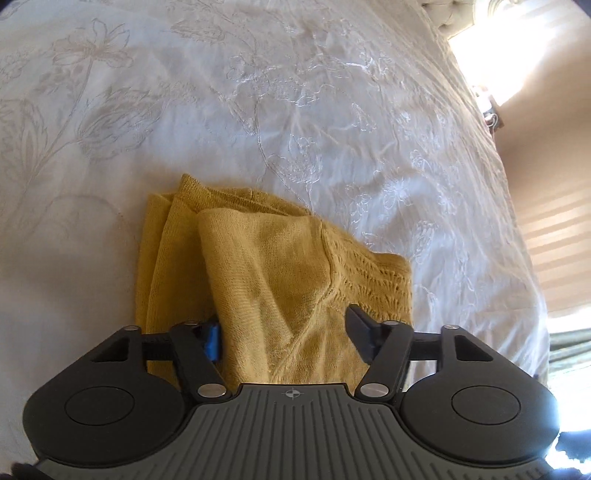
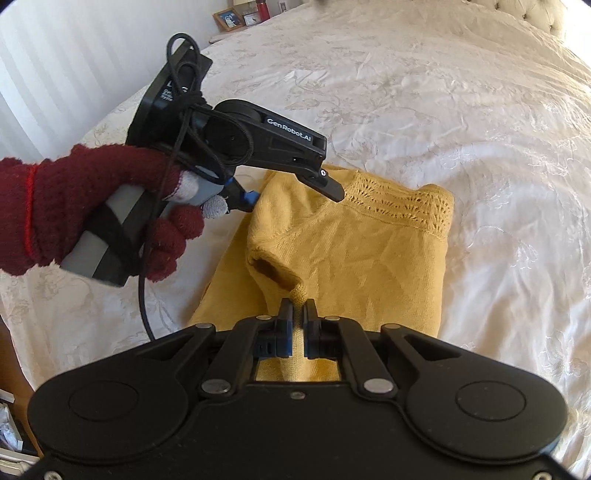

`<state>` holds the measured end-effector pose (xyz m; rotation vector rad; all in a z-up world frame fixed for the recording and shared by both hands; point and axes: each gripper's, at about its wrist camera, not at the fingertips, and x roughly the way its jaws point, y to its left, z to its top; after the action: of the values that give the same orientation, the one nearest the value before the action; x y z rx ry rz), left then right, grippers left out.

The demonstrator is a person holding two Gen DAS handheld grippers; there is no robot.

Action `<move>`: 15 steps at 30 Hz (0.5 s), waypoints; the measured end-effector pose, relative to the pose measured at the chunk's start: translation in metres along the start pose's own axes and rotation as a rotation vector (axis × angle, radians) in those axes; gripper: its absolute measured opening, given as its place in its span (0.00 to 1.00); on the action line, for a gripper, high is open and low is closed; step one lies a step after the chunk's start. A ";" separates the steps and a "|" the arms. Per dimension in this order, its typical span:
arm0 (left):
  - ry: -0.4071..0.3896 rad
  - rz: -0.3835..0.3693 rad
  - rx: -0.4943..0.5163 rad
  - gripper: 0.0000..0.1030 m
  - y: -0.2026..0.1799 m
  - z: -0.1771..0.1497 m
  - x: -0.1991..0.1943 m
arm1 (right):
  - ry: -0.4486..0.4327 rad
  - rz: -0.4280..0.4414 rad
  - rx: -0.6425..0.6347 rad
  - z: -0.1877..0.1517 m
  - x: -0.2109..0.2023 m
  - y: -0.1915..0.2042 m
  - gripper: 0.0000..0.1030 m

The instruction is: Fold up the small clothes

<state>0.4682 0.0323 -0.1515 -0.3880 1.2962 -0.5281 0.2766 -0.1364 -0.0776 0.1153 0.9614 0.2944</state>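
A mustard-yellow knit garment (image 1: 266, 266) (image 2: 369, 258) with an openwork band lies partly folded on the white embroidered bedspread (image 1: 258, 110) (image 2: 443, 110). My left gripper (image 1: 286, 332) (image 2: 295, 197) sits at the garment's far left part, its jaws apart with a raised fold of knit between them. One finger rests over the cloth and the blue-padded one stands at its edge. My right gripper (image 2: 298, 306) is shut on a small ribbed end of the garment at the near edge, lifting it slightly.
A hand in a dark red glove (image 2: 74, 206) holds the left gripper's handle, with a black cable (image 2: 142, 295) hanging down. Picture frames and a red bottle (image 2: 236, 16) stand beyond the bed's far left edge. A tufted headboard (image 2: 554, 22) is at the far right.
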 end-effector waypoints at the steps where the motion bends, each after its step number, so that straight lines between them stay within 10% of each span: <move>1: -0.003 0.016 0.012 0.29 -0.001 0.001 0.000 | -0.002 0.003 -0.003 -0.001 -0.001 0.002 0.09; 2: -0.005 0.048 0.023 0.10 -0.002 0.001 -0.002 | -0.004 0.006 -0.008 -0.002 -0.002 0.004 0.09; 15: -0.007 0.107 0.286 0.12 -0.010 0.006 -0.037 | 0.067 0.155 -0.121 0.000 0.032 0.054 0.10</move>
<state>0.4653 0.0453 -0.1148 -0.0820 1.2068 -0.6110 0.2826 -0.0757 -0.0906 0.0699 1.0000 0.5012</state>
